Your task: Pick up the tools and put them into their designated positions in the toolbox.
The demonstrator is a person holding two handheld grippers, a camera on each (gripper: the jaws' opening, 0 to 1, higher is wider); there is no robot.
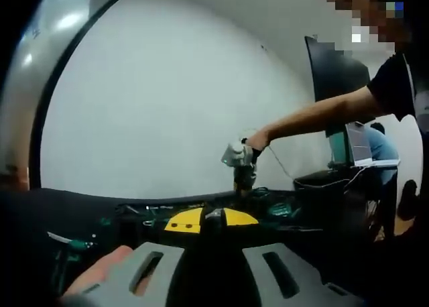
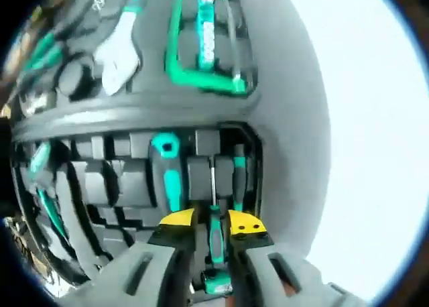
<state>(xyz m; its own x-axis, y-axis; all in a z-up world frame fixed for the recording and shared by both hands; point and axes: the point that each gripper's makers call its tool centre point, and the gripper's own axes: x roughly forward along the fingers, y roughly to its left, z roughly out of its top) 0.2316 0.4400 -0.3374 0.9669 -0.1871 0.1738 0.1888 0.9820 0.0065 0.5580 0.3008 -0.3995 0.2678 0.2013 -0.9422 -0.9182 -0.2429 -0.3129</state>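
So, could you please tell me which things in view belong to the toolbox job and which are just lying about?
Part of the job:
- toolbox
- screwdriver in the right gripper
- wrench
- left gripper

Just lying about:
- monitor
- whiteboard

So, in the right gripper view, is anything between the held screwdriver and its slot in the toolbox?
Nothing visible. The right hand-held gripper is shut on the green-handled screwdriver, whose shaft already points into an open slot in the toolbox tray. Neighbouring tools sit beside that slot, not across it.
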